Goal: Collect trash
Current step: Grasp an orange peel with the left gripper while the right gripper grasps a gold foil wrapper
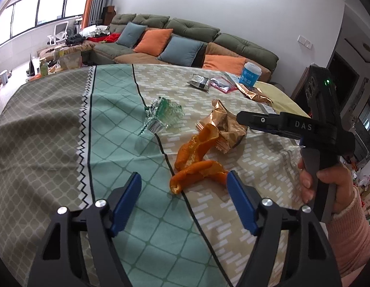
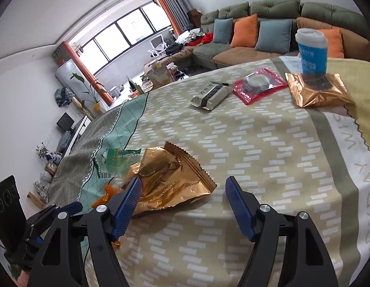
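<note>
A curled orange peel (image 1: 196,167) lies on the patterned tablecloth (image 1: 65,131), and part of it lies between the jaws of my left gripper (image 1: 185,179). That gripper is open, and its right pad is close to the peel's end. Just beyond the peel lies a crumpled gold wrapper (image 1: 223,129). In the right wrist view that gold wrapper (image 2: 170,179) sits between the jaws of my open right gripper (image 2: 183,183), whose left pad overlaps the wrapper's edge. The orange peel (image 2: 106,193) shows only in part there. A crumpled green and clear wrapper (image 1: 163,114) lies to the left.
Farther back on the table lie a grey snack pack (image 2: 211,94), a red packet (image 2: 259,85), a second gold wrapper (image 2: 316,91) and a blue paper cup (image 2: 311,50). A hand (image 1: 328,181) in a pink sleeve holds the right gripper. A sofa (image 1: 185,40) with cushions stands behind.
</note>
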The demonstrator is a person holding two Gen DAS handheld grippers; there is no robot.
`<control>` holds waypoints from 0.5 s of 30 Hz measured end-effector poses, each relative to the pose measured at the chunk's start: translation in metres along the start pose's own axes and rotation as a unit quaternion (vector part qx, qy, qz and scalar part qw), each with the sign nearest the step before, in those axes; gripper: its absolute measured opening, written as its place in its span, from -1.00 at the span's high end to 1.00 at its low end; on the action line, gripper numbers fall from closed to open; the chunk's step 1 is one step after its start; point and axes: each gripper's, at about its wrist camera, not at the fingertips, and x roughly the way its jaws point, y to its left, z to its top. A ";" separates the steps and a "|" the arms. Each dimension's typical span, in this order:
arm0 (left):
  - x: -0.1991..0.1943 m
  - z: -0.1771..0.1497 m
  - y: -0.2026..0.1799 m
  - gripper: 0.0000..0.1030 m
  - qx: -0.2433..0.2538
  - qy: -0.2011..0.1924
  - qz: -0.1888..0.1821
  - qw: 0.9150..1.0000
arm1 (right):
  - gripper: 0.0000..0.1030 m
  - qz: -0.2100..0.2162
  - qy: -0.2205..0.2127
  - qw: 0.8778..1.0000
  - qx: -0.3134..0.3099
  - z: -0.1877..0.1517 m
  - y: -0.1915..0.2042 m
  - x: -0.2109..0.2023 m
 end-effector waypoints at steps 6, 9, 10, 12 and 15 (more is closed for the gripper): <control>0.011 0.003 -0.001 -0.23 0.003 0.027 -0.016 0.999 | -0.44 0.015 0.016 1.000 -0.009 0.003 0.003 0.010; 0.015 0.004 -0.003 -0.06 0.002 0.037 -0.022 0.999 | -0.33 0.021 0.016 1.000 -0.008 0.002 0.003 0.009; 0.016 0.005 -0.003 -0.03 0.002 0.039 -0.020 0.999 | -0.25 0.023 0.016 1.000 -0.005 0.001 0.002 0.008; 0.016 0.005 -0.003 0.05 0.002 0.040 -0.018 0.999 | 0.02 0.033 0.018 0.999 0.005 0.001 -0.001 0.008; 0.015 0.003 -0.002 0.28 0.001 0.041 -0.018 0.999 | 0.08 0.050 0.013 0.999 0.018 -0.001 -0.006 0.003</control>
